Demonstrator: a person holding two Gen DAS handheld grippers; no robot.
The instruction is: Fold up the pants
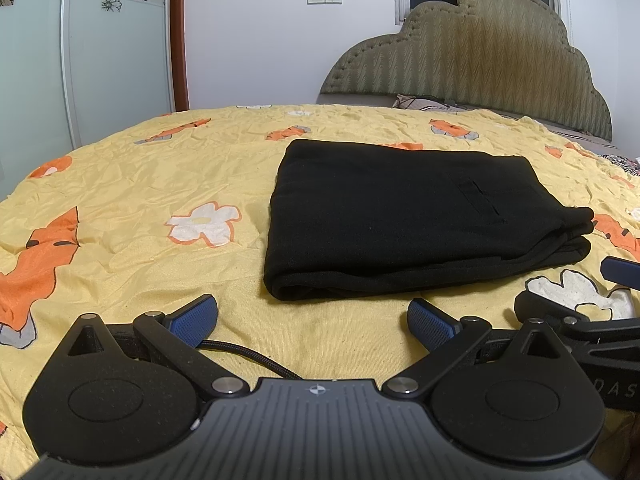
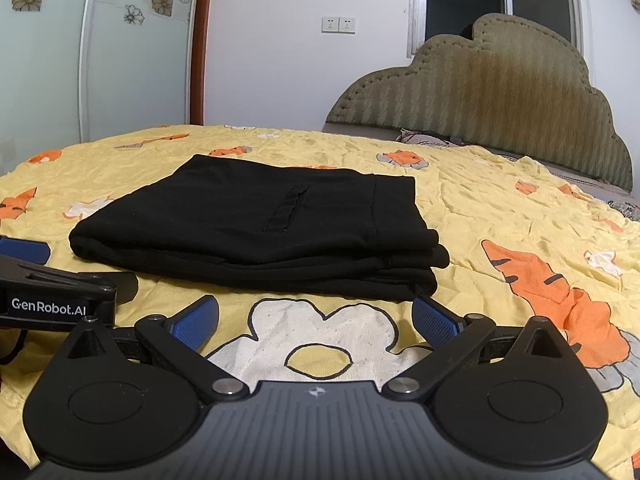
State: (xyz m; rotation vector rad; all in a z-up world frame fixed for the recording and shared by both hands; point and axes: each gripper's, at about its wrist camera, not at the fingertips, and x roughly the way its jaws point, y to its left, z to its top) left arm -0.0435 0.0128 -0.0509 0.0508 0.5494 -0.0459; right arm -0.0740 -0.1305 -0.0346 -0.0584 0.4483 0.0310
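Note:
Black pants [image 1: 400, 220] lie folded into a compact stacked rectangle on the yellow bedsheet [image 1: 140, 200], a back pocket slit facing up. They also show in the right wrist view [image 2: 256, 228]. My left gripper [image 1: 312, 320] is open and empty, just in front of the stack's near left edge. My right gripper [image 2: 316, 320] is open and empty, just in front of the stack's near right corner. Each gripper shows at the edge of the other's view: the right one [image 1: 580, 292], the left one [image 2: 52, 280].
The bed carries a yellow sheet [image 2: 500, 220] with orange tigers and white flowers. A padded headboard [image 1: 480, 60] and pillow stand at the far right. A sliding wardrobe door [image 1: 100, 40] stands at the left, a window behind the headboard.

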